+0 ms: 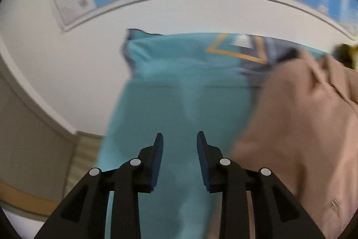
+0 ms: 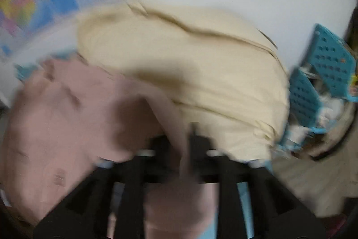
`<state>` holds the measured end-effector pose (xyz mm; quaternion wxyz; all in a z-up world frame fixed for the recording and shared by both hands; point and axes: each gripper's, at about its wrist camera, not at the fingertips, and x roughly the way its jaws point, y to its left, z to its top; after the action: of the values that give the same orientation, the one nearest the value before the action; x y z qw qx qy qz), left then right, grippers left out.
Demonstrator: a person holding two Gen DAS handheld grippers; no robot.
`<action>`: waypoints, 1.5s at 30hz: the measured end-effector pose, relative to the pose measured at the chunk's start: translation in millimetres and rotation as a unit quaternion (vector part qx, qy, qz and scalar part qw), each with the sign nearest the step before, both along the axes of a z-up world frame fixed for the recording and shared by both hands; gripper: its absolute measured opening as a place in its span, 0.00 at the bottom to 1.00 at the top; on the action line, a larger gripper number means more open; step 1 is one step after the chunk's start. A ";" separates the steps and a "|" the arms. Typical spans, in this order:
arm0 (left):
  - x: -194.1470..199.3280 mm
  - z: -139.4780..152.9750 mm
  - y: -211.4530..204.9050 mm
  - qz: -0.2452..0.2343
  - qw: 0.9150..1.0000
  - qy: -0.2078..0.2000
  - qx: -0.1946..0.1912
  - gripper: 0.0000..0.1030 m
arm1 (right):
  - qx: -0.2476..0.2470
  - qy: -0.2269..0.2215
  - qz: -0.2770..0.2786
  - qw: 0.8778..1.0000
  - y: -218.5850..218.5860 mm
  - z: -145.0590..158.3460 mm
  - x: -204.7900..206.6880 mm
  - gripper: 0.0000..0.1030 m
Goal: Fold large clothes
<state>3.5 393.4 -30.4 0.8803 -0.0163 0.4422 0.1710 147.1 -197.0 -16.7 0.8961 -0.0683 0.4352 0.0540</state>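
Your left gripper (image 1: 180,142) is open above the teal cloth (image 1: 179,86). Your right gripper (image 2: 179,138) pinches the pink garment (image 2: 62,109), beside the cream cloth (image 2: 190,59).

Teal sheet (image 1: 179,86) spread over the bed, bearing a pink garment (image 1: 290,115) at its right side and, beyond it, a cream garment (image 2: 190,64), heaped and rumpled.

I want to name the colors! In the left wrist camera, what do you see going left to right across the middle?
White wall → teal cloth → pink garment. The left hand-held gripper is open, low over the teal cloth.
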 end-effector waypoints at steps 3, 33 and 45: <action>-23.2 6.9 -24.8 -0.056 0.998 -0.026 -0.013 0.51 | -0.006 -0.042 -0.004 0.999 3.6 5.0 -29.8 0.68; 78.0 -38.0 -176.9 -0.262 0.964 0.035 -0.013 0.05 | 0.072 0.008 0.270 0.960 249.9 -31.1 13.3 0.04; 33.5 -19.8 -154.7 -0.273 0.962 -0.003 -0.025 0.39 | 0.084 0.007 0.257 0.963 203.6 -25.6 0.5 0.67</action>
<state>36.9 238.7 -50.2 0.8942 0.0824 0.4313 -0.0870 147.6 6.7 -42.3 0.8517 -0.1017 0.4030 0.3191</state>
